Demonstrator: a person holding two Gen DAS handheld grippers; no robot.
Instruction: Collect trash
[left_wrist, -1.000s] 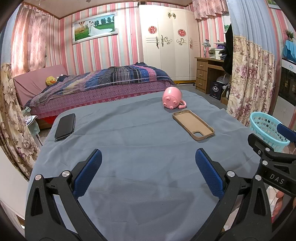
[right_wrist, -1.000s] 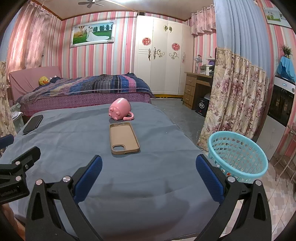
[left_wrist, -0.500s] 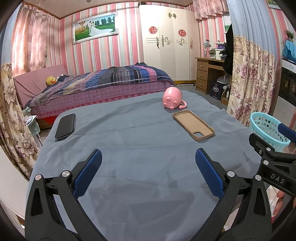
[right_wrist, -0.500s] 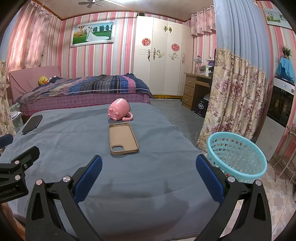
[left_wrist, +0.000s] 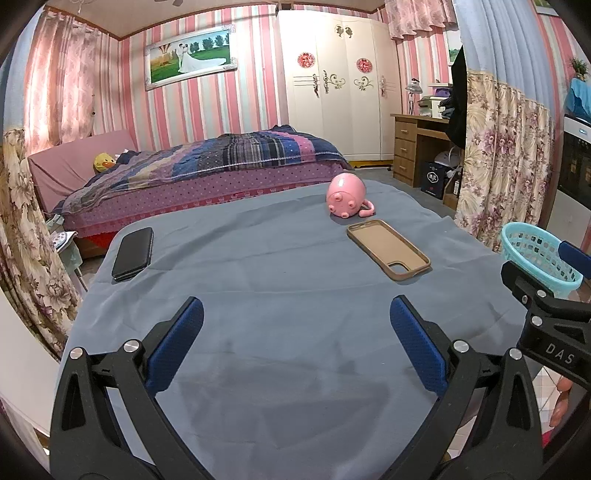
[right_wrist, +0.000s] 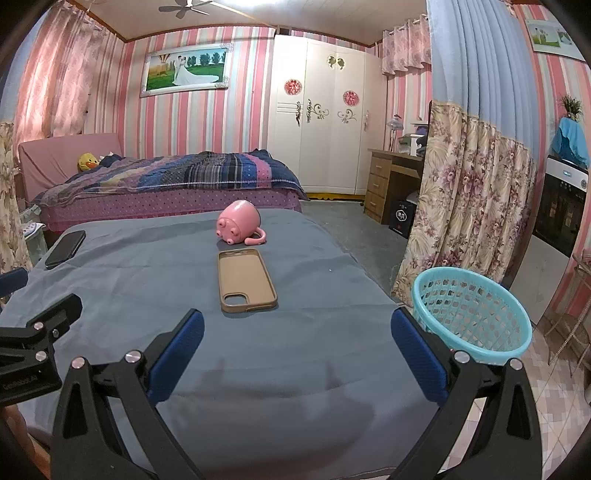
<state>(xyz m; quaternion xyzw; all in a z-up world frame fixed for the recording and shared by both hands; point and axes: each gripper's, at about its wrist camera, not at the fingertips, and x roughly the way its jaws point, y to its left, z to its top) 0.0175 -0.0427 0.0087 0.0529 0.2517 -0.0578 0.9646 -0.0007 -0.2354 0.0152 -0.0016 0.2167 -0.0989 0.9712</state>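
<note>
Currently, left gripper: jaws spread wide, blue pads holding nothing, hovering over the near part of the grey-blue cloth.
Right gripper: likewise wide apart and empty, over the near right part of the cloth; its black frame also shows at the right edge of the left wrist view.
Table: covered by the grey-blue cloth, lightly creased.
Trash: no scrap or wrapper can be made out on the cloth in either view.
Basket: turquoise mesh, standing off the right edge of the table, just beside the right gripper's right finger; whether anything lies inside cannot be told.
Phone case: tan, lying open side up near the middle of the cloth, camera cut-out toward the grippers.
Pink mug: pig-faced, tipped on its side just beyond the phone case, handle resting on the cloth.
Black phone: flat at the far left edge of the table, well apart from the case and mug.
Bed: behind the table, under a striped quilt.
</note>
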